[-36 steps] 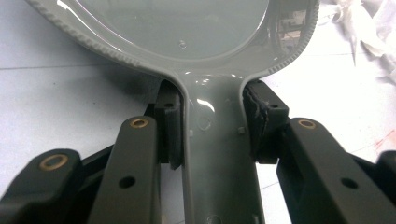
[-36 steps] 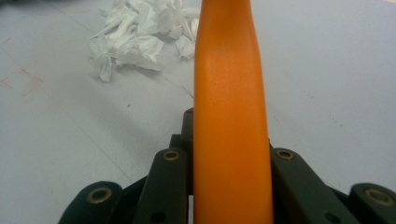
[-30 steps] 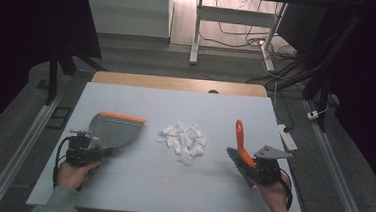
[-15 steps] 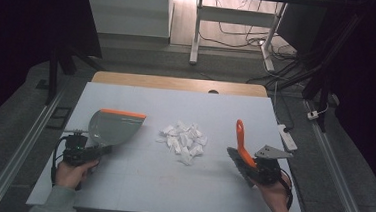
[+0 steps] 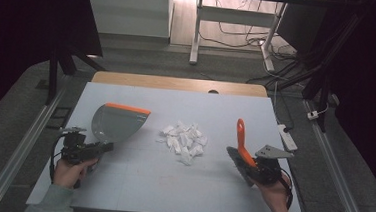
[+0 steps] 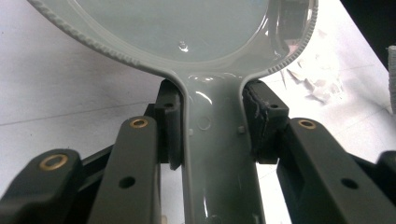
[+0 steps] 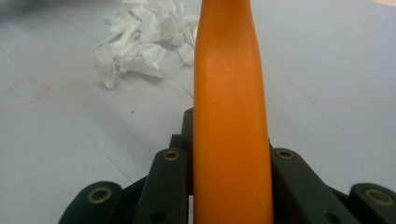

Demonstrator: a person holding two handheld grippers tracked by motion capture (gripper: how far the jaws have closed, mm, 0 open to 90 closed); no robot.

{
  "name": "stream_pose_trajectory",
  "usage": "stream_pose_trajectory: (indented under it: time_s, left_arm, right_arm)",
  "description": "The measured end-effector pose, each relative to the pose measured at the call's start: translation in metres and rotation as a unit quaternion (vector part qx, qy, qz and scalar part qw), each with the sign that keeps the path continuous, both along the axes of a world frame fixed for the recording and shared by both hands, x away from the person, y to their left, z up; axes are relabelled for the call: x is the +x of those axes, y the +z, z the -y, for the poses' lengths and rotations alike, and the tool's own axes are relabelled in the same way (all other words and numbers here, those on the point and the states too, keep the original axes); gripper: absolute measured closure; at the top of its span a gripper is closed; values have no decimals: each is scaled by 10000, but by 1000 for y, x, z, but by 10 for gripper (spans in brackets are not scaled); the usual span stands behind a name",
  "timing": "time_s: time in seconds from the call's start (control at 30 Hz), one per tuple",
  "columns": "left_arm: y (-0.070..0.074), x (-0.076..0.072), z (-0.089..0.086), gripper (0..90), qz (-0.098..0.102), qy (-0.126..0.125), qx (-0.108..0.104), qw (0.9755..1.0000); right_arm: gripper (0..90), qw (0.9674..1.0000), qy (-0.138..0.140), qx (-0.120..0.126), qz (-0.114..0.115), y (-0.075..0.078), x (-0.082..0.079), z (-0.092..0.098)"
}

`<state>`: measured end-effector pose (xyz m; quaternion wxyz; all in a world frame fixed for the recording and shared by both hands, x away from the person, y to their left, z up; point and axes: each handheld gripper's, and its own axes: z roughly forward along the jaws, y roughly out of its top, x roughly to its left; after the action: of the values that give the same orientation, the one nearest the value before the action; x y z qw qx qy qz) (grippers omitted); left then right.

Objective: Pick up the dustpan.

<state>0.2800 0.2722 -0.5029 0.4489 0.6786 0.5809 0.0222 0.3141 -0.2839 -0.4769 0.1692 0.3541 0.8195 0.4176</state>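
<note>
Sweeping about to begin on the pale table (image 5: 135, 192). Grey dustpan (image 5: 118, 123) with orange lip, at the left side, nudged slightly forward and its lip raised a touch over the last second, mouth turned toward the heap at the middle. Orange-handled brush (image 5: 242, 149) at the right side, handle pointing away from the person, bristles low near the table, barely shifted in the same second. Heap of white paper scraps (image 5: 184, 137) lying loose between the two tools, well apart from both and untouched.

Left gripper (image 5: 102, 148) clenched on the dustpan's grey handle, jaws pressed against both of its sides just behind the pan, as plain in the left gripper view (image 6: 212, 126). Right gripper (image 5: 254, 167) clamped on the brush, jaws hugging the orange handle (image 7: 229, 116) from either side in the right gripper view.

Read from the small move: pan being lined up as the catcher first, brush waiting its turn. Likely next: lip down flat on the table just beside the scraps, then a sweep from the right. Nothing collected yet.
</note>
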Motion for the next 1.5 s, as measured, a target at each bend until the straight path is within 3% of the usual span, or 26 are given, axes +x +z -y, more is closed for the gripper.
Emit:
stream_pose_trajectory:
  time_s: [0.33, 0.53, 0.9, 1.27, 1.5]
  left_arm:
    - [6, 0, 3, 618, 302, -304, 119, 9990]
    - [7, 0, 6, 618, 385, -458, 218, 9980]
    - [22, -11, 9, 618, 779, -741, 398, 9934]
    - [26, -16, 12, 618, 863, -1038, 480, 9897]
    - [25, -17, 20, 618, 901, -1342, 556, 9853]
  right_arm:
    - [764, 9999, -30, 152, 39, 3, -1, -3]
    - [764, 9999, -52, 96, 40, 3, -2, -7]
    - [764, 9998, -32, 126, 132, 6, -5, -9]
    - [764, 9997, 47, 151, 160, 7, -3, -15]
    - [764, 9997, 56, 154, 153, 7, -3, -15]
